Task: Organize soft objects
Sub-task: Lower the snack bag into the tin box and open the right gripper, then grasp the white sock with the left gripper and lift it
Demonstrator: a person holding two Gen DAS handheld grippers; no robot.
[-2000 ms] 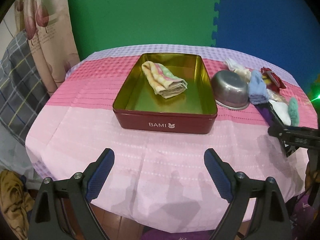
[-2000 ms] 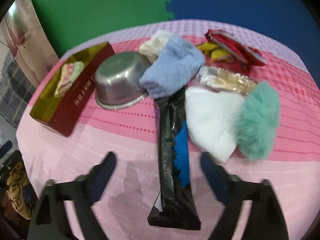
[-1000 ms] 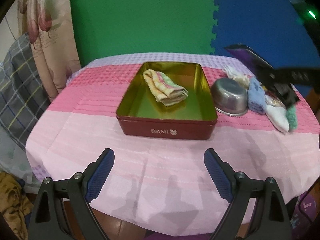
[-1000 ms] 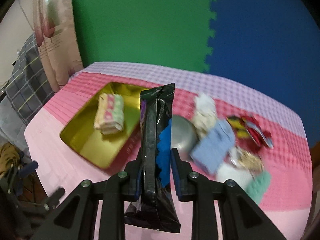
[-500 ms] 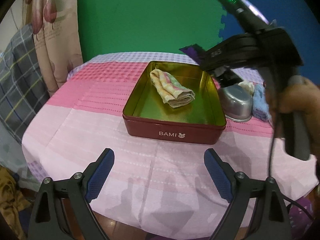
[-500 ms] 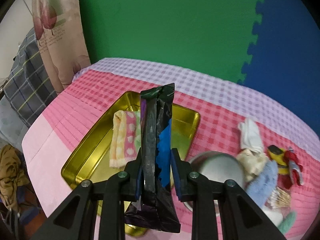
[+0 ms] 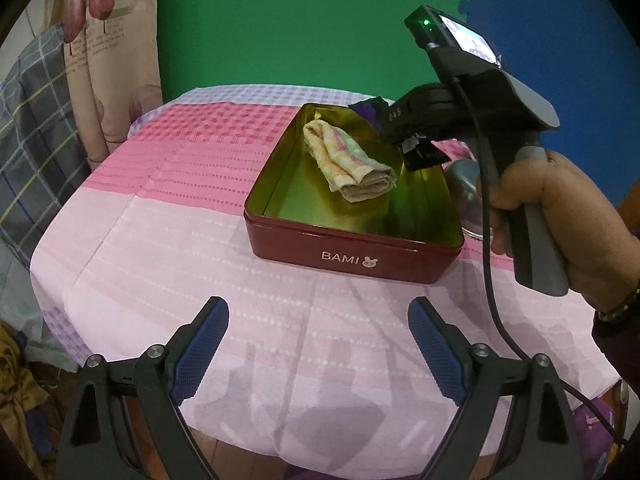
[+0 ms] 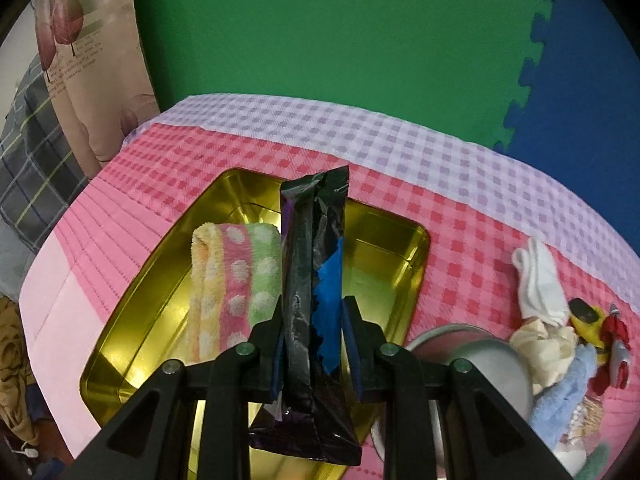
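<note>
Black foil: the packet [image 8: 310,312] is clamped upright in the right tongs [image 8: 312,344], held over the gold-lined tin [image 7: 400,258], beside the folded spotted towel [image 8: 236,280] lying inside it. The left tongs [image 7: 318,346] hang spread wide, gripping nothing, over the pink worktop [image 7: 168,256]. Right of the tin, a steel bowl [image 8: 484,364], blue cloth [image 8: 564,396] and white sock [image 8: 538,280] sit clustered.

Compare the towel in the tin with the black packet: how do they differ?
The towel is pastel and dotted; the packet is glossy black with a blue patch. The towel lies folded on the floor of the tin; the packet is held above it, clamped in the right gripper. Both are over the tin.
</note>
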